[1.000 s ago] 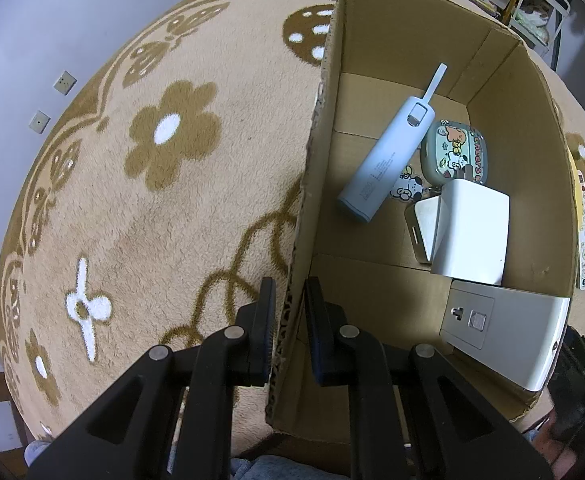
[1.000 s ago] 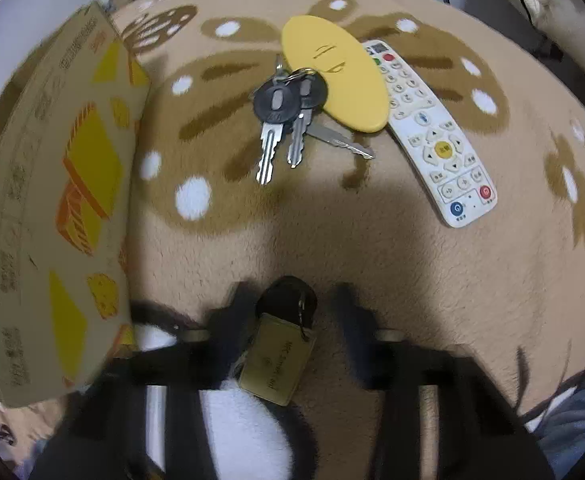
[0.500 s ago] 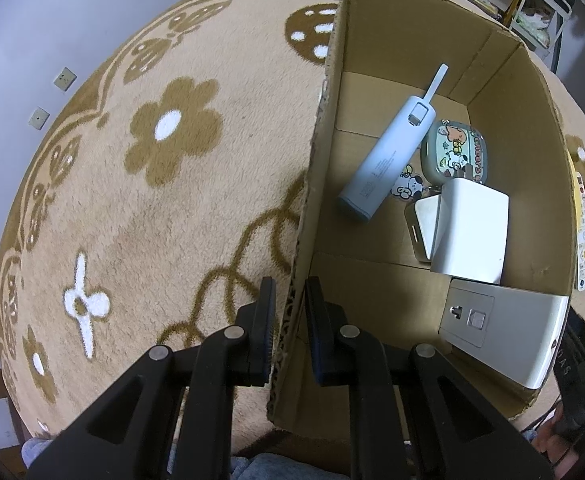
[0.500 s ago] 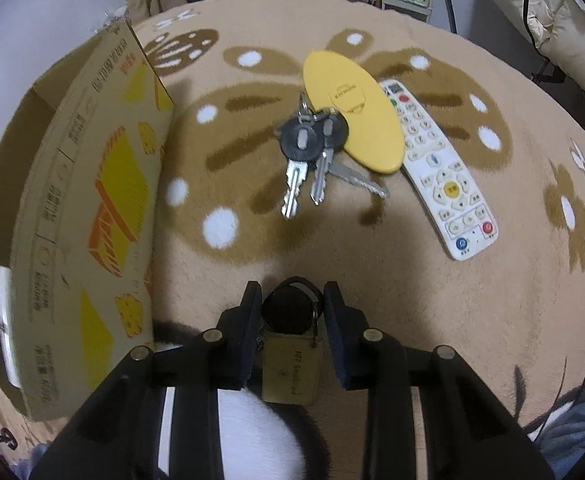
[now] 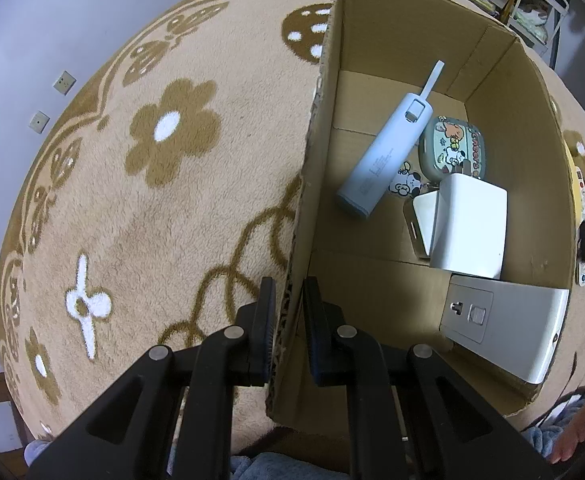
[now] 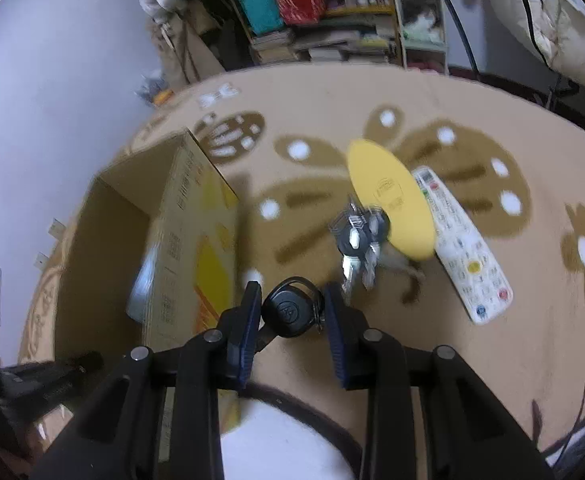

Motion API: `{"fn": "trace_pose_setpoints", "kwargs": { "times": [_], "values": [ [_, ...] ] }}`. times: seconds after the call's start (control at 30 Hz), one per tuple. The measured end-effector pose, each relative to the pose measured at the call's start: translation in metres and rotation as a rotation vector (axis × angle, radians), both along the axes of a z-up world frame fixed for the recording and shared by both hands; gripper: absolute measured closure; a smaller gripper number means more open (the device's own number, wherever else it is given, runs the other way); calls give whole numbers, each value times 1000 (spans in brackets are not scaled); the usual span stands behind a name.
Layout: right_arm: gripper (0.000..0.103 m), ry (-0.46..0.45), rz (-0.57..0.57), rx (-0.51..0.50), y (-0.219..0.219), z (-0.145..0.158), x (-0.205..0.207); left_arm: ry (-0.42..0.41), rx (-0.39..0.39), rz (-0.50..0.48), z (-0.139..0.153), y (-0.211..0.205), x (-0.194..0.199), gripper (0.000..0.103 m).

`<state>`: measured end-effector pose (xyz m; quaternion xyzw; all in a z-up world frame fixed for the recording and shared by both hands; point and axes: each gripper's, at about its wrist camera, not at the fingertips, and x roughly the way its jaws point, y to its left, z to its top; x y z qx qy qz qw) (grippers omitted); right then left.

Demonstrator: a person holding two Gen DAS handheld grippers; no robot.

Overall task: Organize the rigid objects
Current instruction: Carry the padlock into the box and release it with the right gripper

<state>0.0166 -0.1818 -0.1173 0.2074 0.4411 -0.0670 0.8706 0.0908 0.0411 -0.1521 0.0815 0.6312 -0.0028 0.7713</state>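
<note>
Black key fob lifted in the right tongs beside the cardboard box, left tongs clamped on the box wall.

The round black key fob [image 6: 289,312] sits between the pads of the right gripper [image 6: 292,312], which are closed partway onto its sides and hold it clear of the rug [image 6: 492,380], just beside the printed outer wall of the cardboard box [image 6: 184,240]. Farther out on the rug lie a bunch of keys [image 6: 358,244], touching a yellow oval tag [image 6: 388,196], with a white remote [image 6: 464,248] along the tag's far edge. The left gripper [image 5: 289,312] is pinched nearly shut on the box's near wall. Inside the box lie a pale blue stick-shaped device [image 5: 384,160], a cartoon-printed case [image 5: 452,152], a white charger block [image 5: 470,228] and a grey wall socket plate [image 5: 504,332], the last in the near corner.
</note>
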Motion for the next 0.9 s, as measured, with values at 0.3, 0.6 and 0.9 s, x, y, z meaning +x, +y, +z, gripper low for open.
{"fn": "trace_pose_setpoints", "kwargs": {
  "times": [0.3,0.6,0.9],
  "values": [
    [70,-215,106,16,26,52,-1,2,-1,2,1,0,-1,90],
    [70,-294,216,-7,63,90,33,3,-1,0,1,2,0,90],
    [70,-203,277,-64,87,60,53,2,4,-2,0,2,1,90]
  ]
}}
